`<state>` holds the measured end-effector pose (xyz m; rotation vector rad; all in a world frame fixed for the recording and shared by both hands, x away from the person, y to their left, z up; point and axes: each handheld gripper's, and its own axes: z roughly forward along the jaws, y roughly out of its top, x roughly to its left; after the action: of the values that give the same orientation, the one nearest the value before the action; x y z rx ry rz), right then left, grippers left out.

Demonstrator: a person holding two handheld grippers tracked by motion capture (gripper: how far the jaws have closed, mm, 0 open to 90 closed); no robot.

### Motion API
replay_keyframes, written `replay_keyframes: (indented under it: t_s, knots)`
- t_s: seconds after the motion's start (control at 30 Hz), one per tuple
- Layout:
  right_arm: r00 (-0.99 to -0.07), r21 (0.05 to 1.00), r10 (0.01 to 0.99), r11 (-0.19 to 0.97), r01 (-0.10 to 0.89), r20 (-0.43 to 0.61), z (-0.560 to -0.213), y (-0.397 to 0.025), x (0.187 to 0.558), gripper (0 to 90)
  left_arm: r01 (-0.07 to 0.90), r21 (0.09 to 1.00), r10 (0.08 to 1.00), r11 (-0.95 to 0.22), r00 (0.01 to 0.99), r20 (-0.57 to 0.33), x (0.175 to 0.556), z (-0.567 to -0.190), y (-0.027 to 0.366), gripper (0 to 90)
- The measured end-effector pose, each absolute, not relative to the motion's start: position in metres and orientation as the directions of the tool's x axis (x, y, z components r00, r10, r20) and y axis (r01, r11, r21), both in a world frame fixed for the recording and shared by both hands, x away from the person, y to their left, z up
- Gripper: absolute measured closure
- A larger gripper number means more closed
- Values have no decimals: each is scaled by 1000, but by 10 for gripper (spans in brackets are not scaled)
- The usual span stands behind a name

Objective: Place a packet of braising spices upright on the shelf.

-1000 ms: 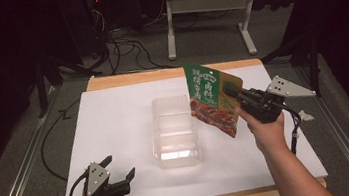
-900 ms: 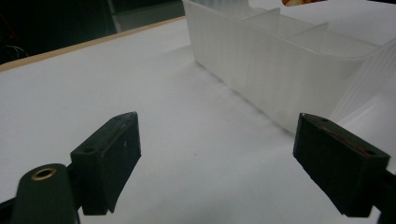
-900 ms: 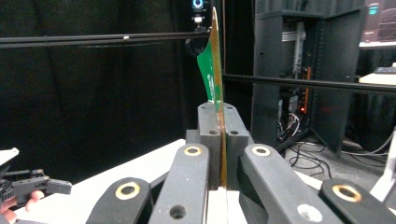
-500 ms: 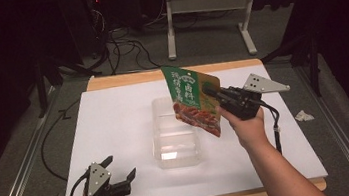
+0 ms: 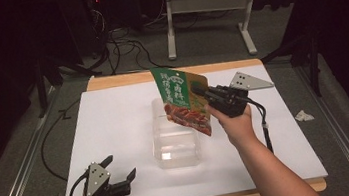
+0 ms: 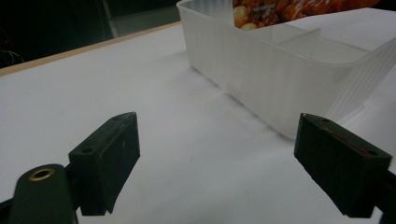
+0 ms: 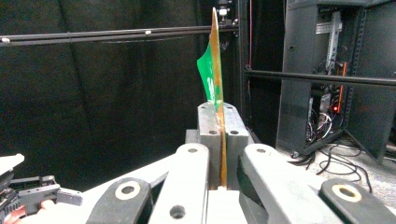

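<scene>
Our right tongs (image 5: 201, 93) pinch the green food pouch (image 5: 183, 99) by its edge, above the clear bin (image 5: 176, 150) at the worktop's centre. We lower it level, steadily. Left tongs (image 5: 121, 172) rest wide open, empty, at seven o'clock.

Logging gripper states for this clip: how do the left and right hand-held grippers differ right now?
The left hand-held gripper is open and holds nothing; the right hand-held gripper is shut on the green printed food pouch. The left sits low at the table's near edge; the right is raised beside the clear plastic container.
</scene>
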<state>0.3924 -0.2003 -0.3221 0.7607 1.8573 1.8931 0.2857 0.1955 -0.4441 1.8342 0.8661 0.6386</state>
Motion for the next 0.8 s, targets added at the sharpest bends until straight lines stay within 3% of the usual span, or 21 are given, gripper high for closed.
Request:
replay_keyframes:
  t_s: [0.43, 0.8]
  knots:
    - [-802, 993, 585, -59, 103, 118, -326, -182, 407, 900, 292, 923, 780, -250, 626, 13, 287, -444, 195, 46]
    - [-800, 994, 590, -58, 98, 113, -333, -173, 414, 900, 291, 919, 774, -266, 633, 24, 287, -444, 195, 43]
